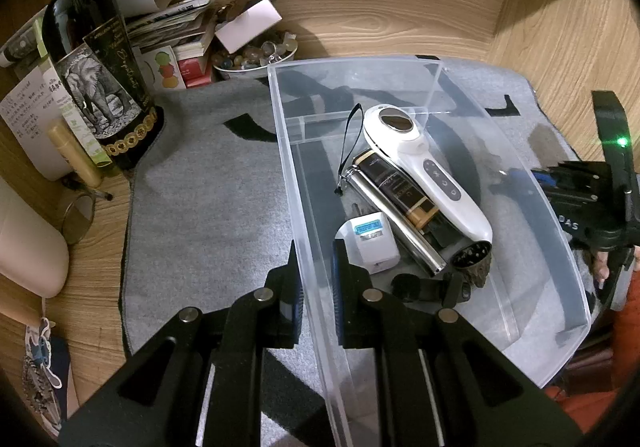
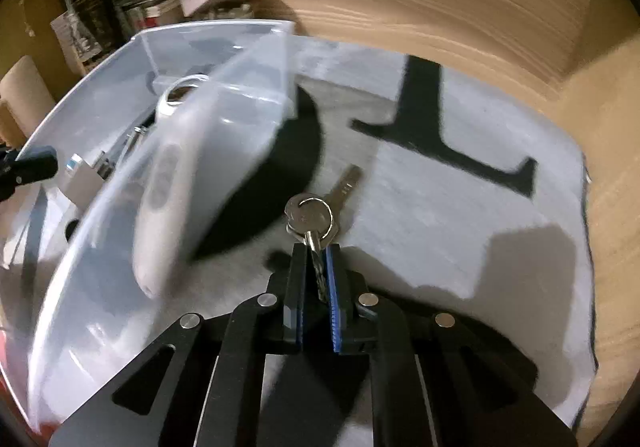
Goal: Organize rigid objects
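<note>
Inside the clear bin (image 1: 552, 215) several items already lie; left gripper (image 1: 316, 259) pinches its near wall, right gripper (image 2: 316, 259) pinches the keys (image 2: 310, 219), not yet binned.

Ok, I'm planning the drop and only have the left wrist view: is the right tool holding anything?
Observer: Yes, the right tool is shut on a bunch of keys.
Operator: Inside the bin already?
Observer: No. The keys are out over the grey mat, beside the clear bin.
Operator: How are they gripped?
Observer: One key's blade is between the pads; the ring and a second key stick out in front.
</note>
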A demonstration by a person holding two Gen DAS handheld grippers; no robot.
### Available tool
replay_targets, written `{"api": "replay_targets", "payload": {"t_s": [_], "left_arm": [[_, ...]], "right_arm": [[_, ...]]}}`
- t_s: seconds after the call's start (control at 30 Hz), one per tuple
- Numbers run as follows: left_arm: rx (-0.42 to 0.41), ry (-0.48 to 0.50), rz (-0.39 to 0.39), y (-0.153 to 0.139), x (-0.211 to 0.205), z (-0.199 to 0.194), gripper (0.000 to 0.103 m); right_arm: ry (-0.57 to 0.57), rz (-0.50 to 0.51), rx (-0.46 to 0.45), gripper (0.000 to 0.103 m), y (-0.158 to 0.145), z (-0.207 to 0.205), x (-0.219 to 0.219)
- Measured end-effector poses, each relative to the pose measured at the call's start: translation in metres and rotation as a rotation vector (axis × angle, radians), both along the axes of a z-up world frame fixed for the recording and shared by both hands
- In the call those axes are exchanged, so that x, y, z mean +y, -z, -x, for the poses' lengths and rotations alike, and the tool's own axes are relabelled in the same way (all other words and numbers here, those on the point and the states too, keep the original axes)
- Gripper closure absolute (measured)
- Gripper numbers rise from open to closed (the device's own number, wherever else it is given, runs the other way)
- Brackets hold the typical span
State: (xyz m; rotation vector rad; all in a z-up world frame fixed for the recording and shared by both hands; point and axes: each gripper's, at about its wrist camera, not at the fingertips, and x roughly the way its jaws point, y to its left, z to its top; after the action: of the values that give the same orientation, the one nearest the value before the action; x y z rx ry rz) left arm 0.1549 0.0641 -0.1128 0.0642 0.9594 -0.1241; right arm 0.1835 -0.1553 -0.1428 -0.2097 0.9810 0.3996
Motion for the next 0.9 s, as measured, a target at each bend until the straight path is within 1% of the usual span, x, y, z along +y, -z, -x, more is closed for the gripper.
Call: {"api": "replay_targets", "payload": {"t_s": [0.1,0.2,0.23,0.27,0.3,0.33,0.4,0.47,0.5,0.53,0.57,0.67,0.73,0.8,0.9], "left_arm": [[-0.001,0.0,-0.001,0.0,-0.001,0.0,0.092],[0.0,0.0,0.0,0.0,-0.001,0.0,0.092],[0.0,0.0,0.0,0.0,-0.001,0.0,0.092],[0.0,0.0,0.0,0.0,-0.001,0.0,0.092],[0.0,0.001,0.0,0.0,-0.001,0.0,0.092],[0.0,0.001,0.0,0.0,-0.001,0.0,0.092],[0.001,0.002,0.001,0.0,-0.002,-0.001,0.092],[0.002,0.002,0.001,0.0,-0.003,0.0,0.092],[0.002,0.002,0.002,-0.001,-0.003,-0.001,0.092],[0.001,0.002,0.002,0.0,-0.003,0.0,0.092],[0.001,0.002,0.003,-0.001,-0.003,0.0,0.092],[0.001,0.0,0.008,-0.001,-0.003,0.0,0.092],[0.001,0.0,0.008,-0.001,-0.003,0.0,0.092],[0.001,0.0,0.006,-0.001,-0.004,-0.001,0.092],[0.001,0.0,0.009,-0.001,-0.003,0.0,0.092]], "right_arm": [[0.028,0.006,0.008,0.095,-0.001,0.003,-0.014],[0.023,0.029,0.02,0.094,-0.004,0.008,-0.015],[0.021,0.035,0.024,0.089,-0.005,0.008,-0.013],[0.02,0.038,0.022,0.076,-0.006,0.007,-0.011],[0.017,0.04,0.014,0.067,-0.006,0.007,-0.009],[0.022,0.048,-0.004,0.056,-0.007,0.006,-0.007],[0.031,0.066,-0.019,0.056,-0.004,0.005,-0.005],[0.038,0.046,-0.002,0.057,0.0,-0.004,-0.005],[0.046,0.03,-0.005,0.061,0.0,-0.007,-0.006],[0.064,0.014,-0.004,0.07,0.0,-0.012,-0.009],[0.073,0.007,-0.005,0.078,0.0,-0.014,-0.009],[0.081,0.002,-0.005,0.078,-0.001,-0.017,-0.008],[0.069,0.026,-0.025,0.078,-0.004,-0.011,-0.005],[0.066,0.022,-0.038,0.078,-0.009,-0.007,-0.005],[0.068,0.017,-0.09,0.078,-0.024,0.001,-0.005]]}}
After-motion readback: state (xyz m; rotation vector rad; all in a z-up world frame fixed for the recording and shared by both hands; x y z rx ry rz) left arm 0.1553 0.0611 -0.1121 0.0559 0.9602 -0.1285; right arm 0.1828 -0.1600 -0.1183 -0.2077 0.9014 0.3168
